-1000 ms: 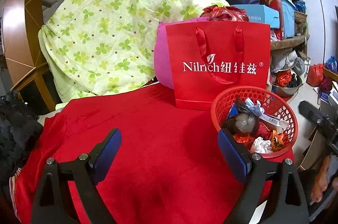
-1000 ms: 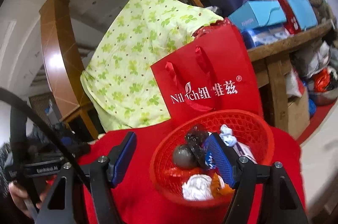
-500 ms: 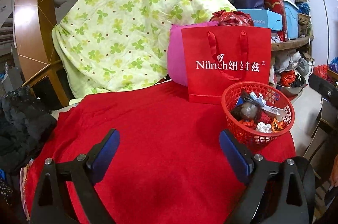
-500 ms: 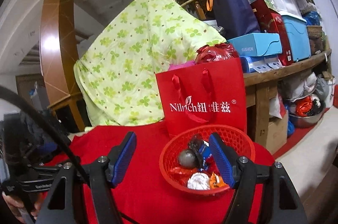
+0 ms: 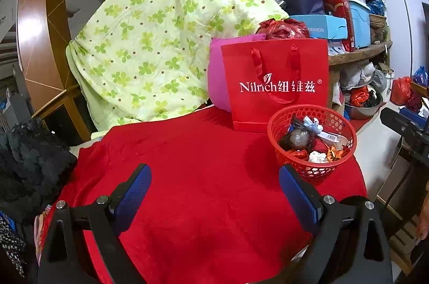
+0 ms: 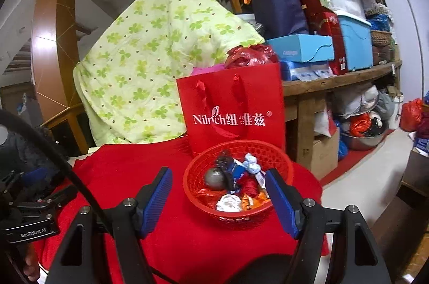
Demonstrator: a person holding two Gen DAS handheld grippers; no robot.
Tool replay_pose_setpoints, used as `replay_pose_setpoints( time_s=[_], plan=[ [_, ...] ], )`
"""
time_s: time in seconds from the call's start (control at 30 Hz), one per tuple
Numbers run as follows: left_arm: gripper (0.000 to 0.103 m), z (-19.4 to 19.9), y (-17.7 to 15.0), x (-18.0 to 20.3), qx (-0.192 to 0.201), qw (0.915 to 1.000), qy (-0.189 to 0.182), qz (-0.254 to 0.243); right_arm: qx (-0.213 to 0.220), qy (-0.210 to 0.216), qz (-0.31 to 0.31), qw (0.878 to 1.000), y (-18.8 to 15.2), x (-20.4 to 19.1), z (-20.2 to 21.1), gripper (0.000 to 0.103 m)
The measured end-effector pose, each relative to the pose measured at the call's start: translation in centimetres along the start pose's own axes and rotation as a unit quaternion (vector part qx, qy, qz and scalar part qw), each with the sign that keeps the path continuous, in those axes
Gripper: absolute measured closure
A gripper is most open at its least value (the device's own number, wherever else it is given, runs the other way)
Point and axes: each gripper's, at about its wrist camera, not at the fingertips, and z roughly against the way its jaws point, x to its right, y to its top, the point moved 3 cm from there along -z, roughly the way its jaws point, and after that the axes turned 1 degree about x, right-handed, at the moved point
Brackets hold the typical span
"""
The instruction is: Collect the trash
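A red plastic basket [image 5: 339, 129] [image 6: 278, 160] stands on the red cloth [image 5: 203, 176] near the table's right edge. It holds several pieces of trash: crumpled wrappers, a grey ball [image 6: 215, 178], a white wad [image 6: 228, 203]. My left gripper [image 5: 214, 192] is open and empty, low over the cloth, left of and nearer than the basket. My right gripper [image 6: 218, 200] is open and empty, just in front of the basket, above the cloth [image 6: 128, 176].
A red paper bag [image 5: 278, 85] [image 6: 233, 115] stands behind the basket, with a pink bag [image 5: 217, 80] beside it. A green-patterned quilt [image 5: 161, 42] hangs behind. Cluttered shelves [image 6: 335, 48] fill the right. Dark cloth [image 5: 29, 166] lies at left.
Both grippers have pulled back and away from the basket, which now looks smaller and farther. Both stay open and empty.
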Motion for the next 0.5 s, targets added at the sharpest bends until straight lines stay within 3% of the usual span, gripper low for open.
replay_pose_setpoints(
  time_s=[0.5],
  plan=[
    [0.005,2.1,1.2,2.7,0.008,0.9998,0.002,-0.018,0.011,-0.028,0.011,1.000,0.6,2.0,4.5,0.026]
  ],
)
